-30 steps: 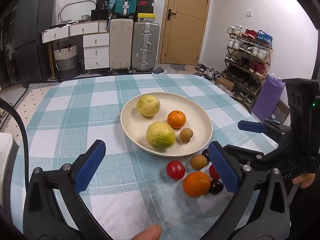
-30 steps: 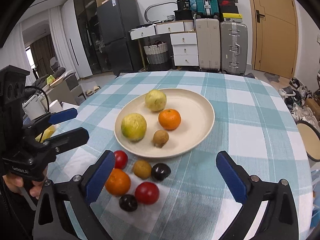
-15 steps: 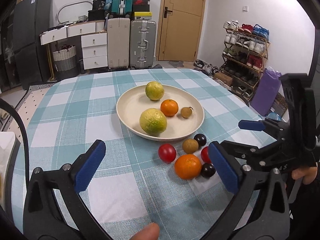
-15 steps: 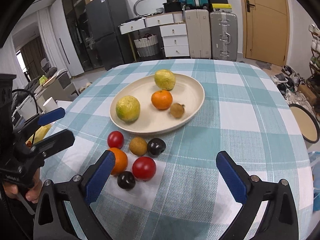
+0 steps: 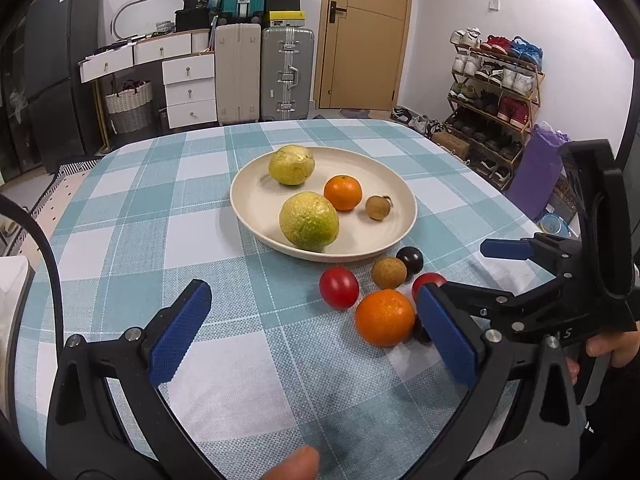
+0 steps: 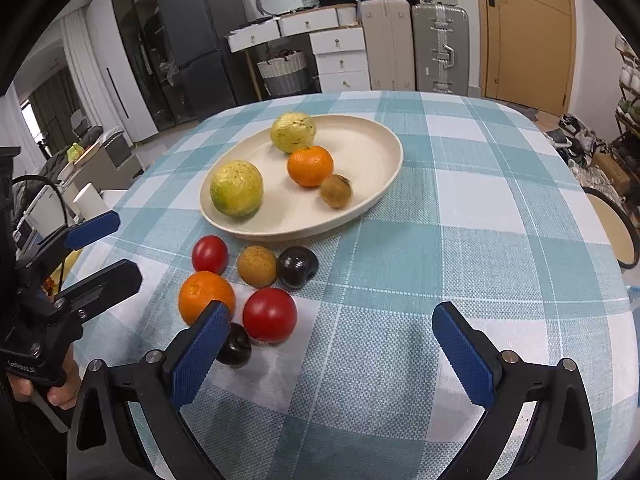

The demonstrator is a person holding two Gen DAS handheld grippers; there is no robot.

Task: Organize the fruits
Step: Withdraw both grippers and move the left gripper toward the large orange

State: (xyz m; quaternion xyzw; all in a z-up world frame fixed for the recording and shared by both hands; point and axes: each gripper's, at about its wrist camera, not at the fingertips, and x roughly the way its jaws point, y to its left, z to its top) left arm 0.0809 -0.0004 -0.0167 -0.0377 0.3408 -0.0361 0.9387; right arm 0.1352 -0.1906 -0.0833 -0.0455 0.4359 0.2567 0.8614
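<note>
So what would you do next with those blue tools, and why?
Probably ease the right tool forward and left so its open jaws straddle the big red tomato, then close. Both tools are open and empty, six fruits are on the cloth outside the plate, and that tomato lies nearest the right tool, just ahead of its left finger, with bare cloth on its right side.
</note>
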